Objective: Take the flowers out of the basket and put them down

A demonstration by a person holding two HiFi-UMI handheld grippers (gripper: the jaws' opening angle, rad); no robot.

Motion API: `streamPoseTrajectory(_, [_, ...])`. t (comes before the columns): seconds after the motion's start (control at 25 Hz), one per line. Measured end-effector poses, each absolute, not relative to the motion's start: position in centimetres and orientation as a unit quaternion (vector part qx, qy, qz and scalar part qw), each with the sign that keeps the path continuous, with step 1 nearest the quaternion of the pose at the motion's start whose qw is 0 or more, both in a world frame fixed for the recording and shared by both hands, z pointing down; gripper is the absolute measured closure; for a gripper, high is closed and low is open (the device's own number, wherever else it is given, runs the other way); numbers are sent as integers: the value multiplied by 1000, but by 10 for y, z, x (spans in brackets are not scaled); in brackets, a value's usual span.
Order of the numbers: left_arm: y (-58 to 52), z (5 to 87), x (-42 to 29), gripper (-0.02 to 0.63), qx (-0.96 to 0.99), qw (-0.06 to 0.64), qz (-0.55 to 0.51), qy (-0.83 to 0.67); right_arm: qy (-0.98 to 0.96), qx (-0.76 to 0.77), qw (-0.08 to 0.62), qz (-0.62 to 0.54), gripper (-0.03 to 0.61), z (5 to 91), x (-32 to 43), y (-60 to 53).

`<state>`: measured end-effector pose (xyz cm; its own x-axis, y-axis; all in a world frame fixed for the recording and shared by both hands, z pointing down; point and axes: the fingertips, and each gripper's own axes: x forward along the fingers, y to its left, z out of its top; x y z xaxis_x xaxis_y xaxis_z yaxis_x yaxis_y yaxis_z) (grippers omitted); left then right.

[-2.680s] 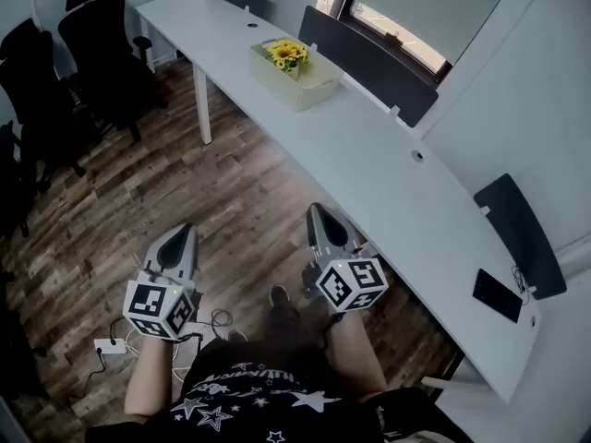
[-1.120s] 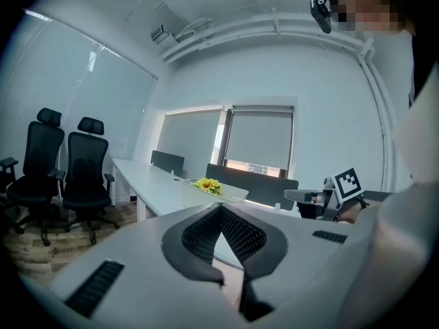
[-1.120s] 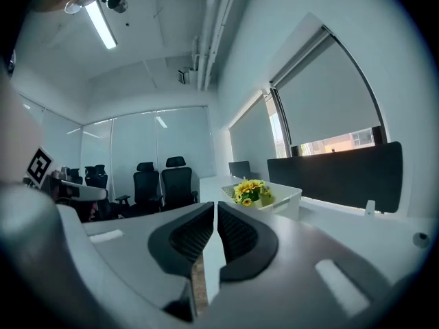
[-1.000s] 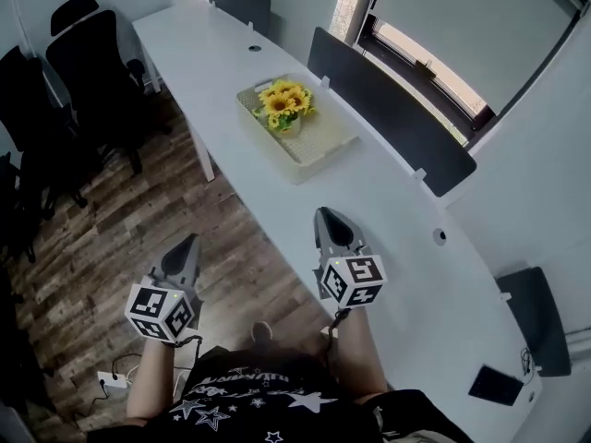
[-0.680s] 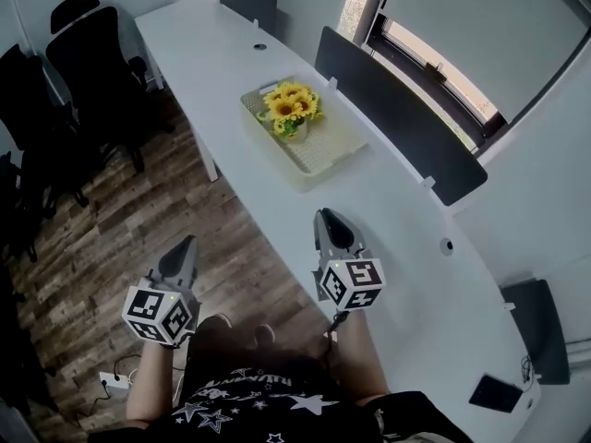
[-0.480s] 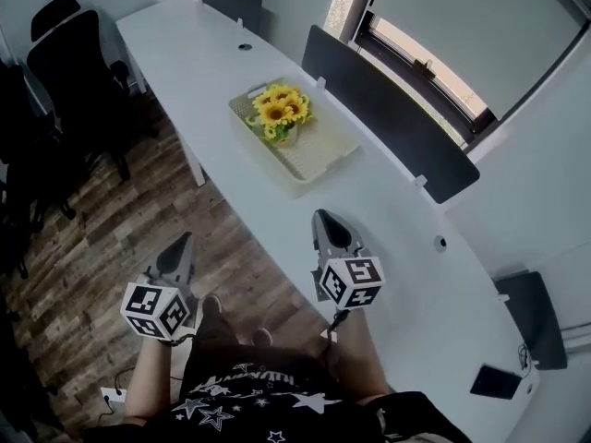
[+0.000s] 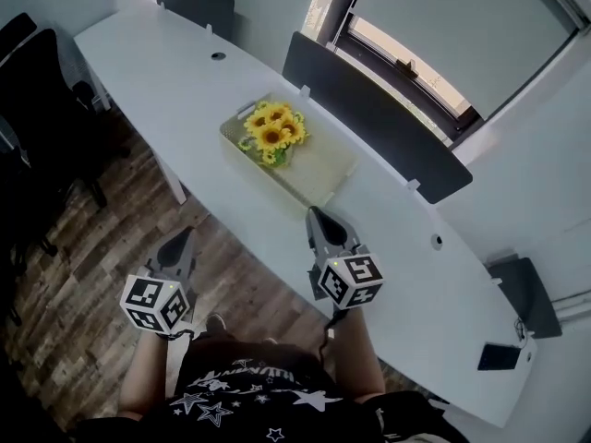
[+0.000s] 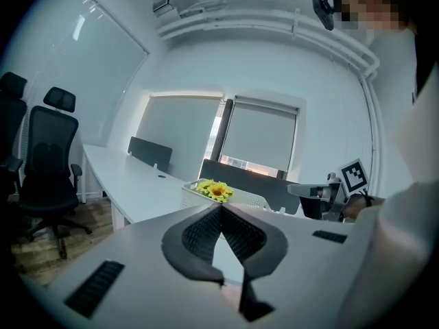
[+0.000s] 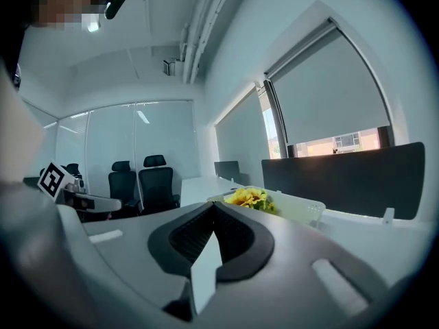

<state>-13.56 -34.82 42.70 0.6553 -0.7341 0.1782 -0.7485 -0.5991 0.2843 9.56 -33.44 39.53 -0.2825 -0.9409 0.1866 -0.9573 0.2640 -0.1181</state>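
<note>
A bunch of yellow sunflowers [image 7: 270,133] stands in the left end of a cream perforated basket [image 7: 319,175] on the long white table [image 7: 166,63]. My right gripper [image 7: 314,213] is shut and empty over the table's near edge, a short way in front of the basket. My left gripper [image 7: 181,236] is shut and empty too, lower left over the wood floor. The flowers [image 8: 216,190] and basket [image 8: 255,199] show ahead of the tips in the left gripper view. In the right gripper view, the flowers [image 9: 251,197] sit in the basket [image 9: 302,211] just past the jaws.
Black office chairs [image 7: 37,109] stand left of the table. Dark partition panels [image 7: 369,118] run along its far edge under a window with a lowered blind. A black flat object [image 7: 494,355] lies at the table's right end. Bare tabletop surrounds the basket.
The table and basket have drawn nearer and slid left and down in the head view. Both grippers have advanced towards the table, and both have stayed shut.
</note>
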Motion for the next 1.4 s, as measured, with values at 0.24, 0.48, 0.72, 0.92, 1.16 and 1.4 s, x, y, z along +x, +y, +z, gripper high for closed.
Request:
streamPoseTrajectory(0.24, [-391,434,-149,604,905,182,22,-383,-758,643,39,106,576,395,87,-361])
streamPoseTrajectory(0.48, [-416,442,-143,604,919,184,35,-346,-733,670,37,114,575,399,92,-369])
streamPoseTrajectory(0.72, [-443,451,-121,604,920,189,51,-339,-731,674,14,103,575,389,107,-401])
streamPoseTrajectory(0.92, [-465,440,-105,604,919,180,61,-345,-732,676,-14,89,575,366,129,-450])
streamPoseTrajectory(1.16, [-493,427,-94,604,914,160,62,-367,-740,657,19,140,574,385,142,-493])
streamPoseTrajectory(1.4, [-514,432,-99,604,901,155,72,-398,-744,629,87,211,572,434,141,-518])
